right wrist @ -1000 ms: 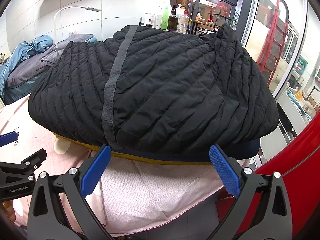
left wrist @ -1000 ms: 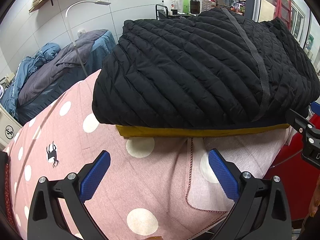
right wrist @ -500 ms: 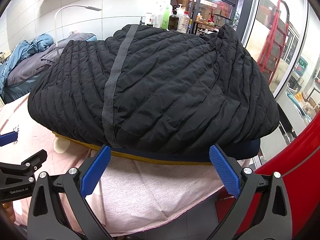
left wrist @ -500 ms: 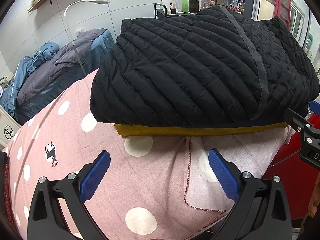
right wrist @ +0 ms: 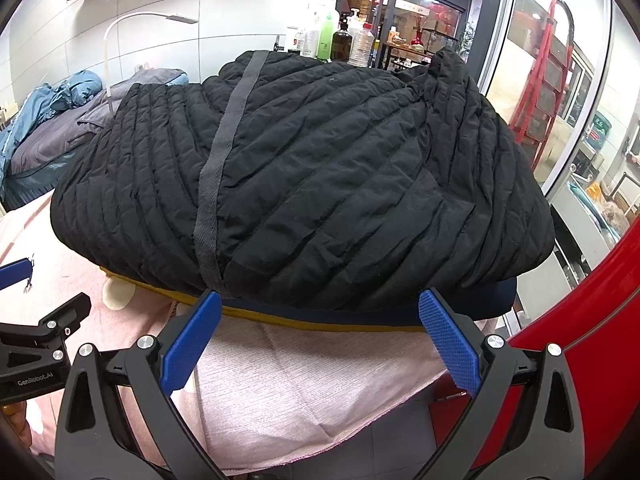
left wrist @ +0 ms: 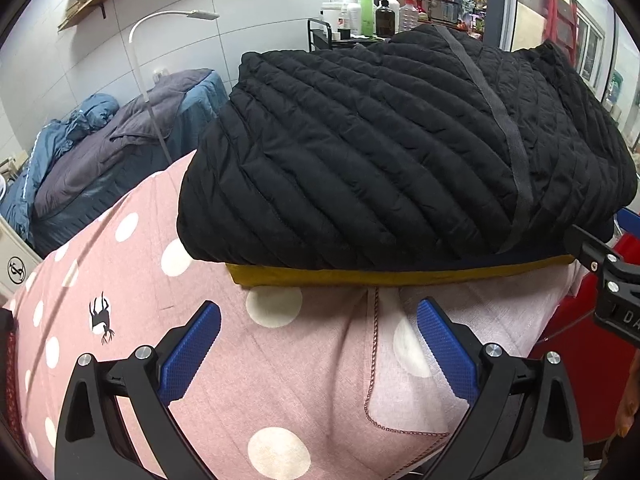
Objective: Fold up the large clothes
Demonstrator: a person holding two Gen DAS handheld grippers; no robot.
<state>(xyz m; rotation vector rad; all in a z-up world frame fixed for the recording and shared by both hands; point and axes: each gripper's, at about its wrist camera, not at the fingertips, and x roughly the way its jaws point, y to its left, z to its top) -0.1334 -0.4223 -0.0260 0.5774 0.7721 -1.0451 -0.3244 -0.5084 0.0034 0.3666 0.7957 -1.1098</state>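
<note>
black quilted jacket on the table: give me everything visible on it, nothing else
The black quilted puffer jacket is matte, with diagonal stitched channels, folded into a bulky, rounded bundle. A grey fabric strip runs over its top down to the near edge. It lies on a stack of folded clothes showing a navy layer above a mustard-yellow one, all on the pink polka-dot cloth. Its near edge overhangs those layers. Neither open gripper, left nor right, visibly touches it.

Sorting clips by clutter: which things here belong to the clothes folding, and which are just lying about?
Job:
black quilted jacket
yellow garment under it
left hand-held gripper, open
right hand-held gripper, open

Lying about:
bottles
white lamp
blue bedding
red ladder
</note>
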